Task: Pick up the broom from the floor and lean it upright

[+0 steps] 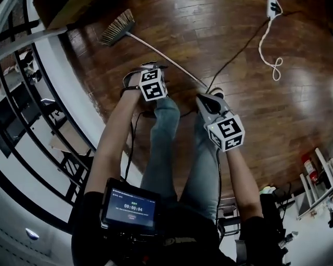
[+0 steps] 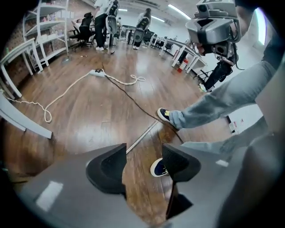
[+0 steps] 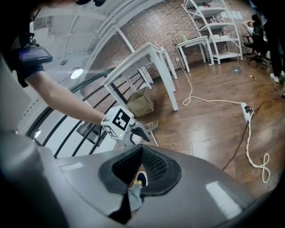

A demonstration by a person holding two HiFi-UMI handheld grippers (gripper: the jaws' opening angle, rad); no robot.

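Broom is seen lying flat on the wooden floor, its bristle head at 11 o'clock in the head view and its handle running toward 5 o'clock, up to the person's shoes. Left gripper is held with jaws wide apart, nothing gripped; the handle lies beyond them at 12 o'clock. Right gripper is closed and empty.

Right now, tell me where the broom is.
In the head view the broom lies flat on the wooden floor, bristles upper left near the cardboard box, handle running toward the person's feet.
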